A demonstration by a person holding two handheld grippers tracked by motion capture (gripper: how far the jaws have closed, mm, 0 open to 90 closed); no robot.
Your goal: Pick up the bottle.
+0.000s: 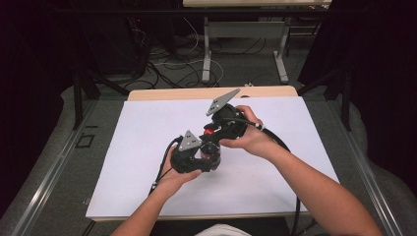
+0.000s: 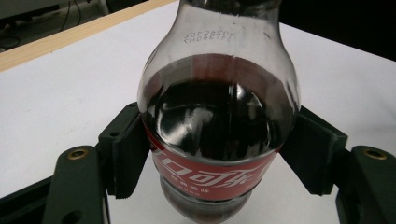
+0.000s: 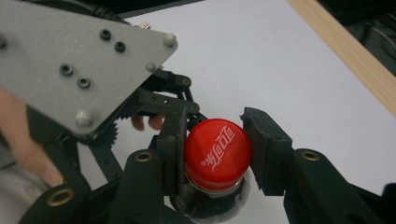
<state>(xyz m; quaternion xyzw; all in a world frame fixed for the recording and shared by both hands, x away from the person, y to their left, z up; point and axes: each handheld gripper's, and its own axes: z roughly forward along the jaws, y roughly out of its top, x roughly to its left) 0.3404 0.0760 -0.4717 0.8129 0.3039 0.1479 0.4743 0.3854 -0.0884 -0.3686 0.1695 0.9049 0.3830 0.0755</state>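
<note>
Bottle (image 2: pixel 217 126): you are holding it mid-bench, away from every edge.
Left gripper (image 2: pixel 217 161): you are clamping the bottle's labelled body.
Right gripper (image 3: pixel 217 156): you are pinching the red cap (image 3: pixel 218 149).

The cola bottle (image 2: pixel 219 116) is clear glossy plastic, its red cap (image 3: pixel 218 151) smooth and shiny. Gripper pads (image 2: pixel 128 158) look like matt, ribbed black plastic. Table top (image 1: pixel 147 142) is matt white with a wood edge.
</note>
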